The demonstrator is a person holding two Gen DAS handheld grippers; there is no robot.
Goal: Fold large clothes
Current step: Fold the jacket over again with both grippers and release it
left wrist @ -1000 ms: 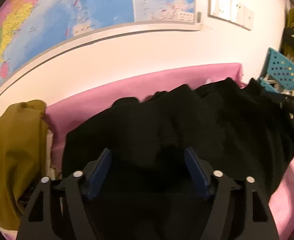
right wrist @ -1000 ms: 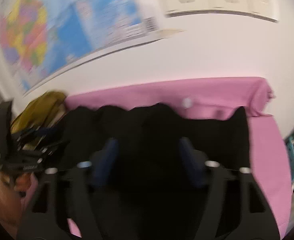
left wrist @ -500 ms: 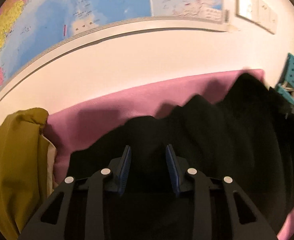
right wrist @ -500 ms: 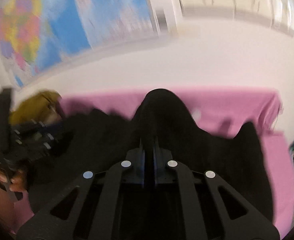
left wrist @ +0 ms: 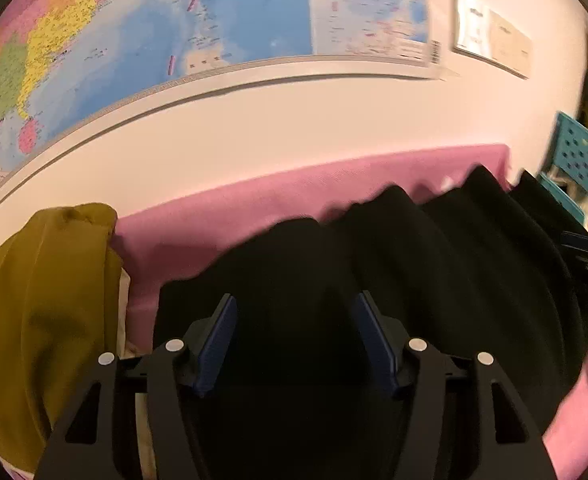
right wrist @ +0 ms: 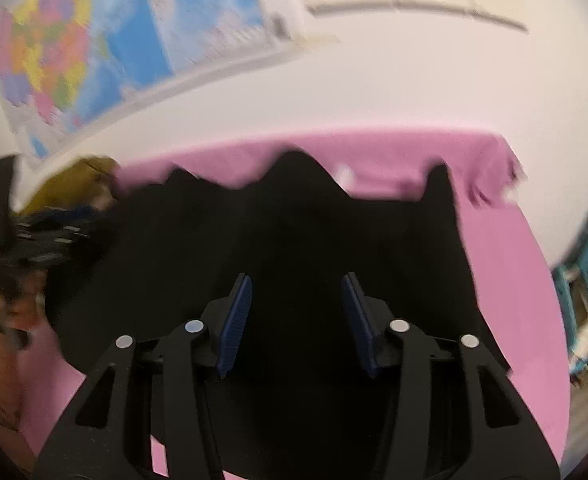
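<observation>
A large black garment [left wrist: 394,264] lies rumpled on a pink-covered table [left wrist: 253,204]; it also shows in the right wrist view [right wrist: 294,232]. My left gripper [left wrist: 296,312] is open just above the garment's left part, blue pads [left wrist: 217,340] apart, with black cloth between and below them. My right gripper [right wrist: 296,292] is open over the garment's middle-right part, its pads [right wrist: 235,320] apart. The left gripper [right wrist: 33,240] shows blurred at the left of the right wrist view.
An olive-yellow garment [left wrist: 41,300] is heaped at the table's left end. A wall with a world map [left wrist: 173,20] stands right behind the table. A teal perforated crate [left wrist: 578,156] sits off the table's right end. Bare pink cloth [right wrist: 506,280] lies right of the black garment.
Both grippers were shut on the black garment half a second ago and have opened, letting it go. The raised cloth has dropped back onto the table.
</observation>
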